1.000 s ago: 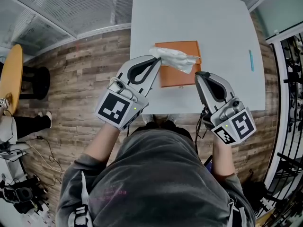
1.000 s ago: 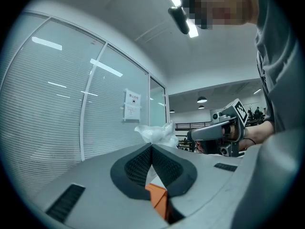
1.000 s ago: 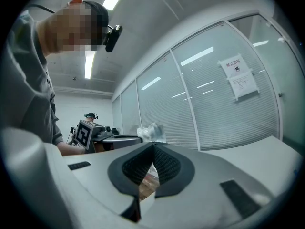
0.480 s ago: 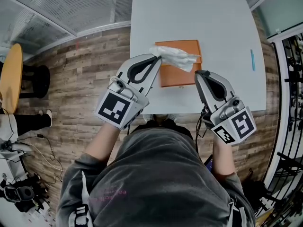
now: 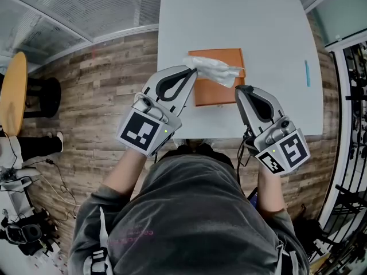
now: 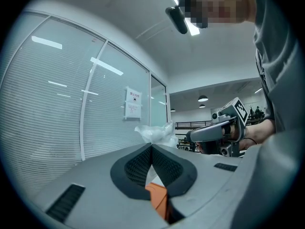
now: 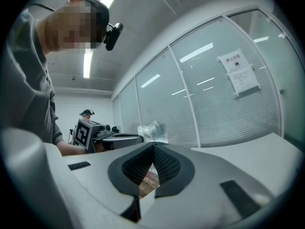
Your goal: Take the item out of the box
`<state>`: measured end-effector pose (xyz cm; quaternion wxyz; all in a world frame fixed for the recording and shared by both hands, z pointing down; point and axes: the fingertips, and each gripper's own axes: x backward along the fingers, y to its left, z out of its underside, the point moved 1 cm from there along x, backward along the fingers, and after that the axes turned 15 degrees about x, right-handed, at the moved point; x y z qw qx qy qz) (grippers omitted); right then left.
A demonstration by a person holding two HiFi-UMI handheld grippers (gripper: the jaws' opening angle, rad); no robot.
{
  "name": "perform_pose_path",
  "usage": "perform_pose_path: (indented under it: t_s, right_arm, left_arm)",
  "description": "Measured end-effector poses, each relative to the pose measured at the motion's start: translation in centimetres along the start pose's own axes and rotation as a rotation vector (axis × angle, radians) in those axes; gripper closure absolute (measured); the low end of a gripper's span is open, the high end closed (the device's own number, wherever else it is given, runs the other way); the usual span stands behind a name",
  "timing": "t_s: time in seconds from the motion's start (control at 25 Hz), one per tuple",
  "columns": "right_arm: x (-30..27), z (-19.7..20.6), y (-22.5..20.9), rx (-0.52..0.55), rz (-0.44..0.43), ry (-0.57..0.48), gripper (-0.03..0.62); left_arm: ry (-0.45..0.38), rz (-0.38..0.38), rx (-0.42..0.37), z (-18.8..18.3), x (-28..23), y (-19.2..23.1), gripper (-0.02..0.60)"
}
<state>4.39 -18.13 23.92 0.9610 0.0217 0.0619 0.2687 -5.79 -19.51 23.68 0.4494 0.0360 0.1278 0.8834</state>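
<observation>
A flat orange box (image 5: 221, 91) lies on the white table (image 5: 229, 16). Above its far left corner hangs a crumpled clear plastic bag (image 5: 215, 70). My left gripper (image 5: 192, 69) is shut on that bag's left end. In the left gripper view the bag (image 6: 155, 133) bunches just beyond the closed tips, and the orange box (image 6: 157, 197) shows below them. My right gripper (image 5: 241, 89) is shut with nothing in it, by the box's near right corner. The right gripper view shows its tips (image 7: 153, 144) pressed together, with the bag (image 7: 151, 130) farther off.
A thin blue stick (image 5: 307, 73) lies near the table's right edge. Wooden floor lies to the left of the table, with a round wooden table (image 5: 11, 90) far left. A black rack (image 5: 352, 96) stands at the right.
The left gripper and the bag have drifted very slightly to the right. The right gripper has stayed where it was.
</observation>
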Motion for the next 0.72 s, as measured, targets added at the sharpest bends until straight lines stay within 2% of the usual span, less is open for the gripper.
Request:
perform_pose_path:
  t_s: [0.72]
  right_arm:
    - [-0.11, -0.04, -0.02, -0.004, -0.011, 0.004, 0.591]
  left_arm:
    - [0.003, -0.004, 0.004, 0.03, -0.14, -0.10, 0.574]
